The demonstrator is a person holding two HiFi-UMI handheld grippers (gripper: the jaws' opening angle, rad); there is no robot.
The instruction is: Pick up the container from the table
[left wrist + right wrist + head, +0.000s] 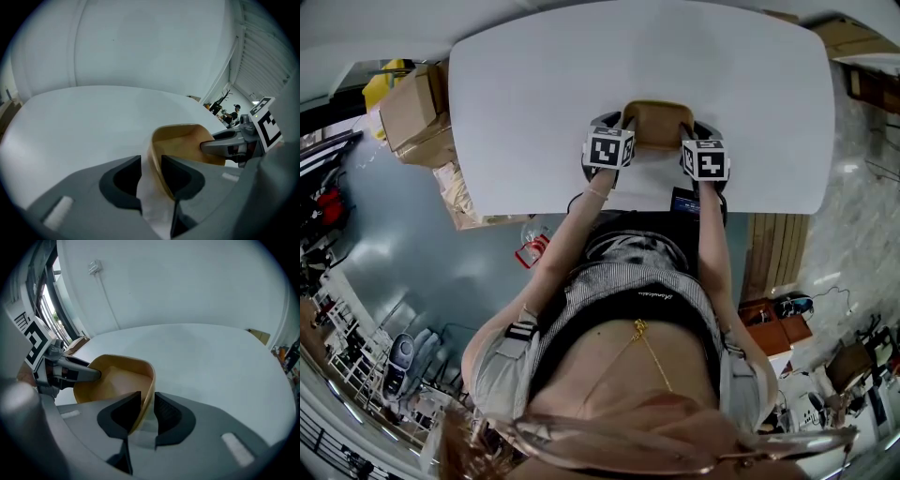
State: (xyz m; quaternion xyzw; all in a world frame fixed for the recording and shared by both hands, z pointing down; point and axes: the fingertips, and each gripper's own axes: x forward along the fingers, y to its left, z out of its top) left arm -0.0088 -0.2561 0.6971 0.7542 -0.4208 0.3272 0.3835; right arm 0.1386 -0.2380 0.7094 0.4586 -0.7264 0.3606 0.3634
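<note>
A tan, open-topped container (657, 120) lies on a white tabletop (525, 84), close to the edge nearest the person and flanked by two hand-held claws. The left claw (151, 161) straddles the container's left wall, one jaw inside the rim and one outside. Bare tabletop shows between the outer jaw and the wall, so the jaws stand released, not clamped. The right claw (147, 397) straddles the opposite wall the same way. The wall lies against the inner jaw with a thin gap on the outer side, so this claw is likewise parted and not pinching. Each gripper view shows the other claw's tip reaching over the far rim into the container. From the head view, a black-and-white marker cube (609, 148) tops each claw, and the person's bare forearms (581, 220) stretch forward to the tabletop's edge. Cardboard boxes (412, 111) stand on the grey floor (422, 244) beside the tabletop's left end.
</note>
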